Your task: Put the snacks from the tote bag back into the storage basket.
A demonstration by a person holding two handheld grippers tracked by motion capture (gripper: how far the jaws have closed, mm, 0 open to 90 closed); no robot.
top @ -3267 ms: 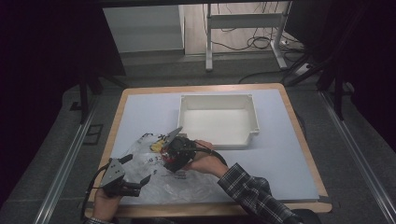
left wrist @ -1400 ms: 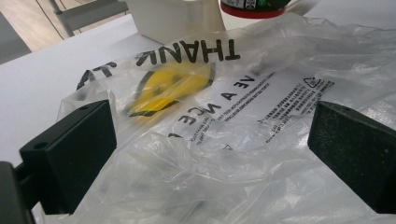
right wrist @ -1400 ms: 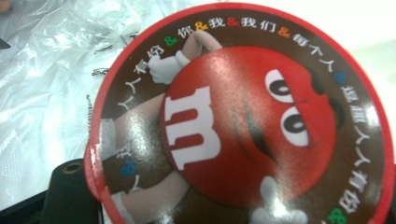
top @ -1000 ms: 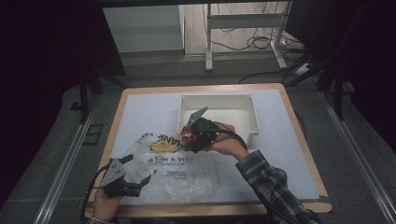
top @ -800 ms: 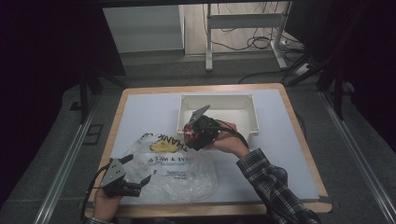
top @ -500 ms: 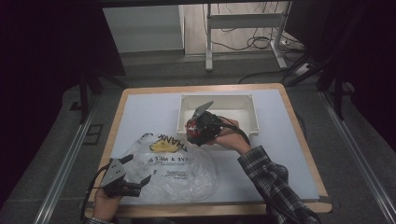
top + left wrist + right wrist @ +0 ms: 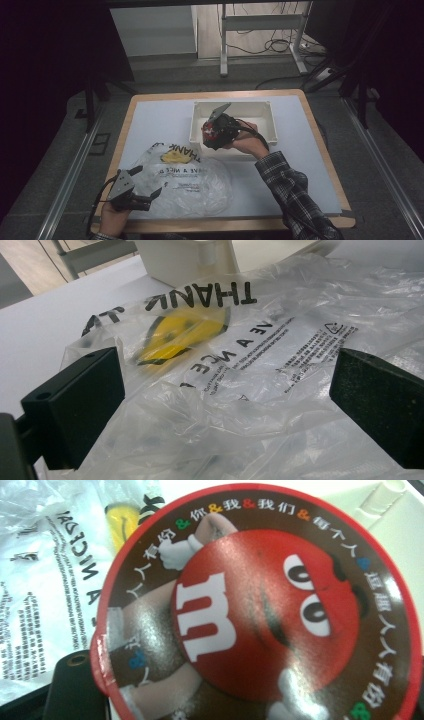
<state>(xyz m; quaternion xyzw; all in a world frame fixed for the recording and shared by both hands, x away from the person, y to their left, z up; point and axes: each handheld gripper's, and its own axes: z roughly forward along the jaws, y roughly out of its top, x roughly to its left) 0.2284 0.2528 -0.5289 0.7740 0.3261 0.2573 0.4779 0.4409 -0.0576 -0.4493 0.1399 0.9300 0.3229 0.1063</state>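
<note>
High view: the right tool (image 7: 216,131) grips a red candy tub (image 7: 207,134) over the white bin's (image 7: 267,107) near-left rim; the left tool (image 7: 145,192) rests open on the plastic bag (image 7: 200,182).

My left tool (image 7: 150,196) sits with jaws spread over the crumpled plastic bag (image 7: 192,182), which covers the near-left tabletop (image 7: 150,125). The white bin (image 7: 272,125) walls off the middle. Bare tabletop lies open right of the bin and beyond the bag.
</note>
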